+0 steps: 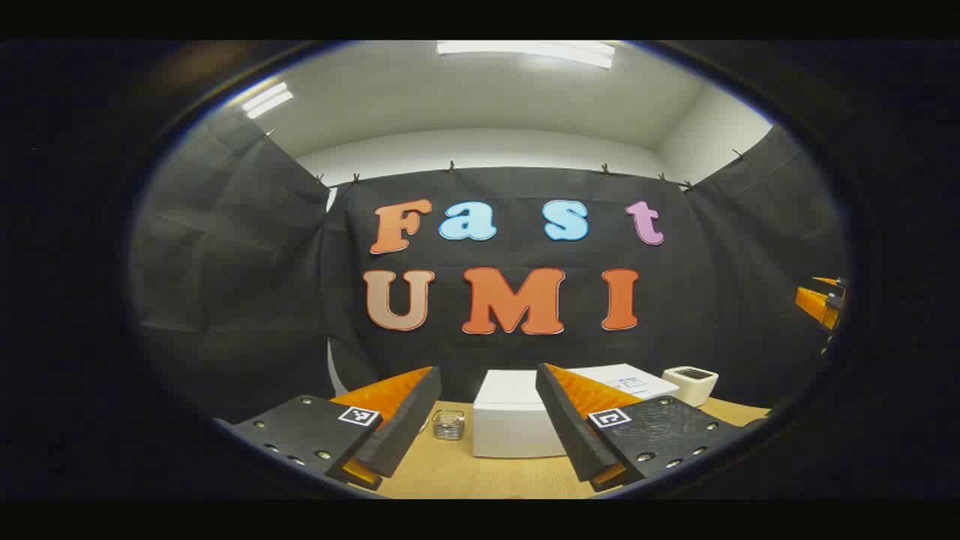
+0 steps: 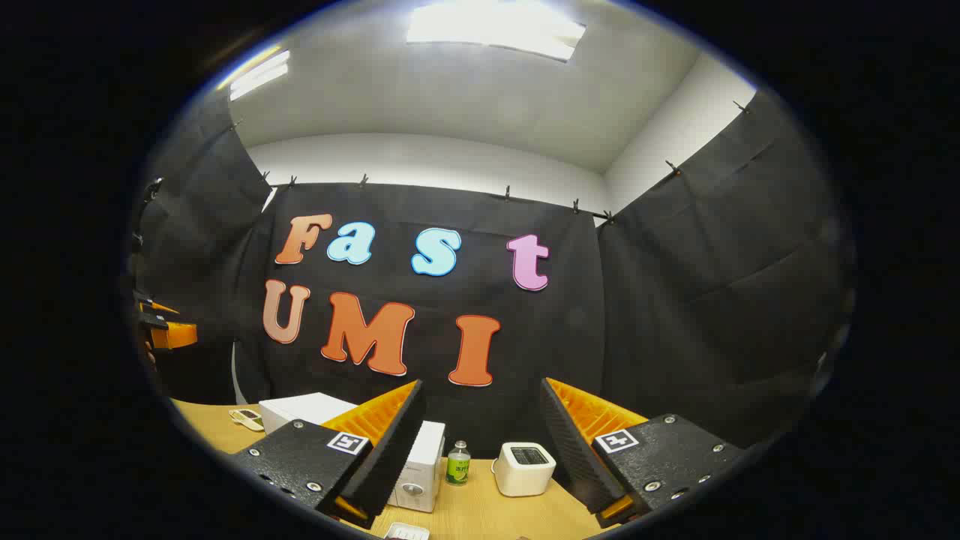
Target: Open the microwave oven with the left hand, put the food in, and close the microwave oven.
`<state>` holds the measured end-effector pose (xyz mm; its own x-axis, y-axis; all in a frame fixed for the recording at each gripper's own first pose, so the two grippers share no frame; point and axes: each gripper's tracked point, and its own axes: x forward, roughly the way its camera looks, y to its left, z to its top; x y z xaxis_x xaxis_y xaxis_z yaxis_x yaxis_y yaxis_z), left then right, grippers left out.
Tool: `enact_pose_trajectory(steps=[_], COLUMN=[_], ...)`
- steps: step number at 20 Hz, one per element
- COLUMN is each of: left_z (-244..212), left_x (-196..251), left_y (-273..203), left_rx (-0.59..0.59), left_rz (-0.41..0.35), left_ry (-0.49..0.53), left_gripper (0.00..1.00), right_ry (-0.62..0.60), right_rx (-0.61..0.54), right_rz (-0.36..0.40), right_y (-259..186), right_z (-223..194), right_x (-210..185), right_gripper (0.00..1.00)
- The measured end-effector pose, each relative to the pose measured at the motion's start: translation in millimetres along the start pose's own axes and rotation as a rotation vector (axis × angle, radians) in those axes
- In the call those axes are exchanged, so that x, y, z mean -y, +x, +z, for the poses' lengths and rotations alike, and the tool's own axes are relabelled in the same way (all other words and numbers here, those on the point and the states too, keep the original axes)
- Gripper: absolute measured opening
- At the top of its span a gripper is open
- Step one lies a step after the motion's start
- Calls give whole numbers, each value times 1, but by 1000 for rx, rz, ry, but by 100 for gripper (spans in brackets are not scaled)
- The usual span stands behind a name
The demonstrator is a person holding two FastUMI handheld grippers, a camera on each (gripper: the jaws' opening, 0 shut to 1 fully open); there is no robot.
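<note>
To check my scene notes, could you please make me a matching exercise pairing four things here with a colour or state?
Things:
1 microwave
2 bottle
3 table
4 left gripper

Descriptions:
A jaws open
B green label
C white
D light wood

Pairs: 1-C, 2-B, 3-D, 4-A

microwave oven (image 1: 510, 420) white | table (image 1: 465, 472) light wood grain | bottle (image 2: 457, 466) green label, white cap
</note>
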<state>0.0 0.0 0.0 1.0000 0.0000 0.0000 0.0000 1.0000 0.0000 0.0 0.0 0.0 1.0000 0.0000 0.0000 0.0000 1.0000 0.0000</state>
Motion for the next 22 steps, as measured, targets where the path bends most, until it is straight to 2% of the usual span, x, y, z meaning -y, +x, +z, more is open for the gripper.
enact_pose_trajectory(steps=[3,7,8,14,15,16,17,19,22], left_z=[-6,-6,-5,-2,-2,-2,-3,-1,-11], left_x=[7,14,16,20,22,25,27,34,57], left_y=[4,5,5,5,5,4,4,7,9], left_rx=[-20,-19,-17,-6,-3,-4,1,16,18], left_rz=[-7,-9,-13,-8,-10,-12,-12,-19,-40], left_ry=[1,6,7,3,-2,-7,-8,-1,9], left_gripper=[85,85,88,85,88,85,88,85,88], right_ry=[7,20,19,17,17,16,17,20,14], right_rx=[-7,-5,-6,-4,-4,-3,-2,-1,0], right_rz=[-9,-4,-2,12,12,14,12,14,13], right_y=[3,4,5,6,5,5,5,4,2], right_z=[-3,-4,-5,-6,-7,-7,-8,-10,-18], right_x=[6,9,10,6,7,8,8,10,15], right_gripper=[94,94,94,94,94,94,94,94,94])
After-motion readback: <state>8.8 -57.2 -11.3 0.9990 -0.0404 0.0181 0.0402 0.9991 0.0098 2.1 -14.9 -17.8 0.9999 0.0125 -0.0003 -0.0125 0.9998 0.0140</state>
